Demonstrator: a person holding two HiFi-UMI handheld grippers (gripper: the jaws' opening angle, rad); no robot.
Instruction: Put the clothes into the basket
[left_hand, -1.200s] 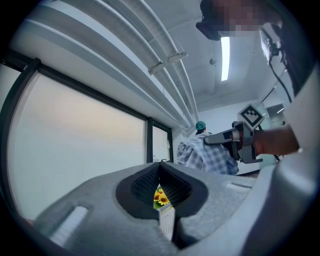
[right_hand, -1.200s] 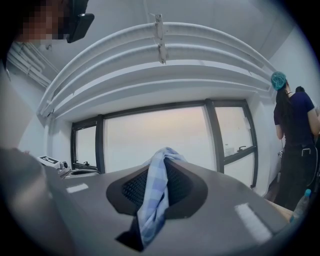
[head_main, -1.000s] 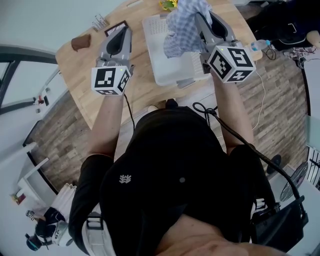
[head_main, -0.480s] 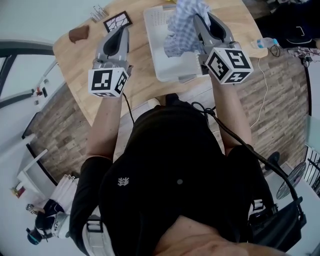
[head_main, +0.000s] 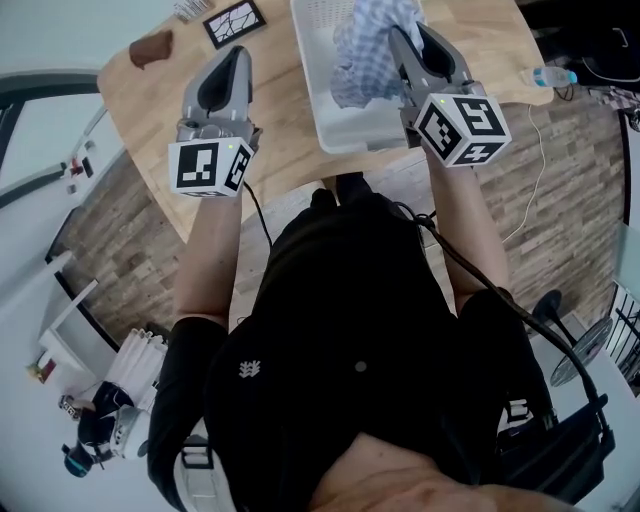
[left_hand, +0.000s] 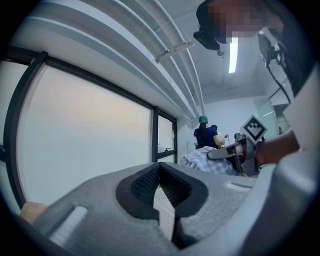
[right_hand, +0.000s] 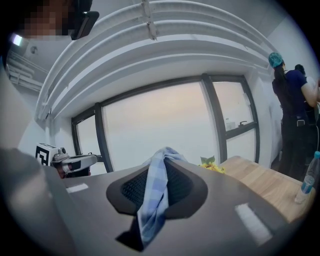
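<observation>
The left tongs (head_main: 238, 52) are at the upper left, over the bare tabletop (head_main: 270, 140). Their jaws are closed together and hold nothing. In the upper middle stands the white basket (head_main: 335, 120), and the checked cloth (head_main: 365, 50) hangs above its inside. I cannot tell if the cloth touches it. The right tongs (head_main: 403, 32) are almost closed and pinch a fold of this cloth. The step in hand seems to be the placing. The next move needs the cloth lowered in, then these tongs opened.

No words, numbers or brand names can be read on anything in these views.
</observation>
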